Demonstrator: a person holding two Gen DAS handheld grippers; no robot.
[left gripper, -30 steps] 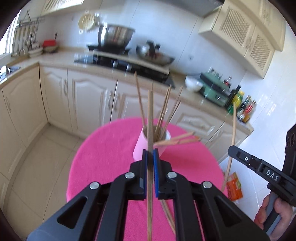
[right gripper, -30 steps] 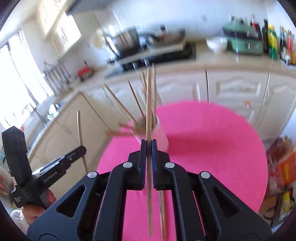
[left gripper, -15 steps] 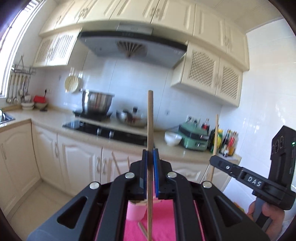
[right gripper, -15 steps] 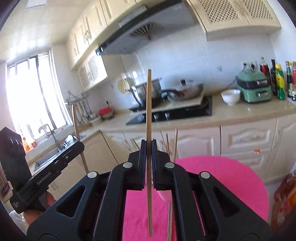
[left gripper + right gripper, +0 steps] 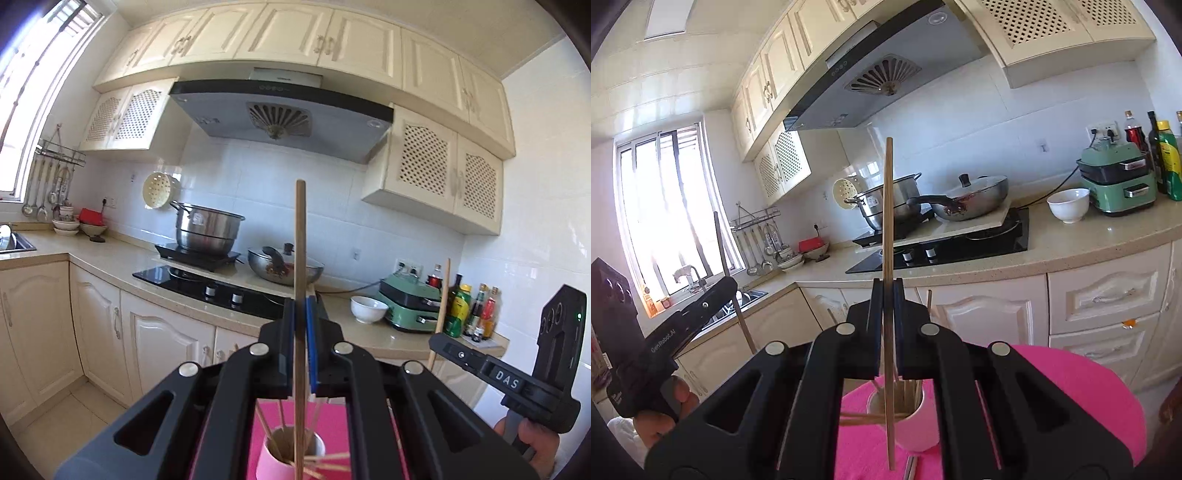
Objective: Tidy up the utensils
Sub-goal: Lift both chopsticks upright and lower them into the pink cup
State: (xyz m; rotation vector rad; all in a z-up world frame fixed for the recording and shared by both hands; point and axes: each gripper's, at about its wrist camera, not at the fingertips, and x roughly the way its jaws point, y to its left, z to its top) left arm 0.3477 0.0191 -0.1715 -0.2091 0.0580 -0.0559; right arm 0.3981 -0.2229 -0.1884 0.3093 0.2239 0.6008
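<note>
Left tool (image 5: pixel 300 321): closed tight on one upright chopstick (image 5: pixel 300 258), its lower end hanging over the pink cup (image 5: pixel 291 459) just below.
Right tool (image 5: pixel 886 302): clamped the same way on a second chopstick (image 5: pixel 887 221).
Cup: beneath both tools on the pink bench (image 5: pixel 1089 398), already holding several sticks.
Purpose: sticks kept vertical, likely for dropping into the cup.
Strays: two sticks lie across the rim.

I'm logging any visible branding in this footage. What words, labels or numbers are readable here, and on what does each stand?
"DAS": white letters on the right gripper, on its black side as seen from the left wrist camera.
"GenRobot.AI": on the side of the left gripper, seen from the right wrist camera.
Range hood panel text, the steel pot sticker and the bottle labels: too small or blurred to read.
</note>
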